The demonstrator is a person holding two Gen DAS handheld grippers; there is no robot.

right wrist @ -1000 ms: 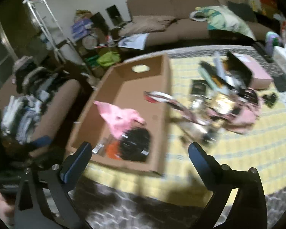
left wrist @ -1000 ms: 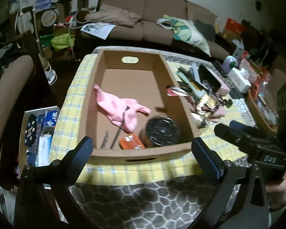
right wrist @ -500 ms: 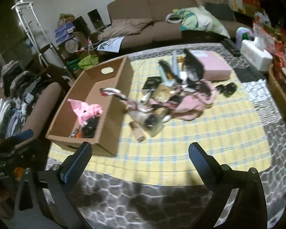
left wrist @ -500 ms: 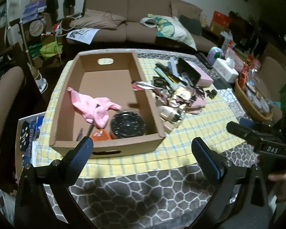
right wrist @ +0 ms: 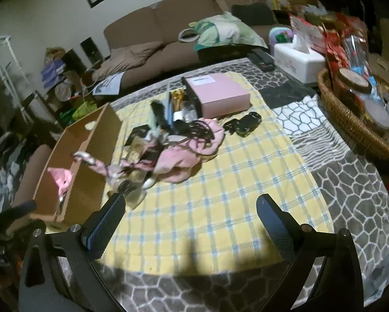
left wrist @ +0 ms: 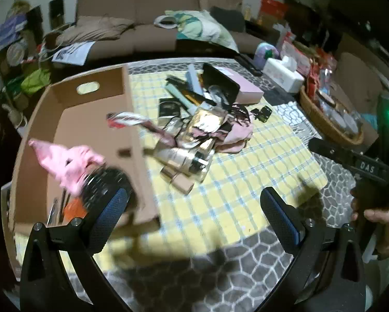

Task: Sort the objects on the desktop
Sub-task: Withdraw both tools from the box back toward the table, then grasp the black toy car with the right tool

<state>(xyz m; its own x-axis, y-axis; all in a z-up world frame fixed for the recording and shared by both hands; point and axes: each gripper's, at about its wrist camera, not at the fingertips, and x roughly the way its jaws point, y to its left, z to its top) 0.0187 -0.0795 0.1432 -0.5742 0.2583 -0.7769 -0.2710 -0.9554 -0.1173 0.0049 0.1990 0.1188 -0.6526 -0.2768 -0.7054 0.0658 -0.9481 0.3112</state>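
Left gripper (left wrist: 194, 202) spread wide, empty, above the yellow checked cloth (left wrist: 236, 182). Right gripper (right wrist: 189, 213) likewise spread, holding nothing. Cardboard box (left wrist: 132, 119) at the cloth's left holds a pink cloth (left wrist: 64, 158) and a round black item (left wrist: 103, 184), blurred, possibly a lid. Clutter pile (right wrist: 168, 145) lies just right of the box; pink box (right wrist: 218, 96) behind it.

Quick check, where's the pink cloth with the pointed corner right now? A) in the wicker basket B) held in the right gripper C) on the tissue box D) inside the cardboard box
D: the pink cloth lies inside the cardboard box, beside a round black item; both grippers are open and empty.
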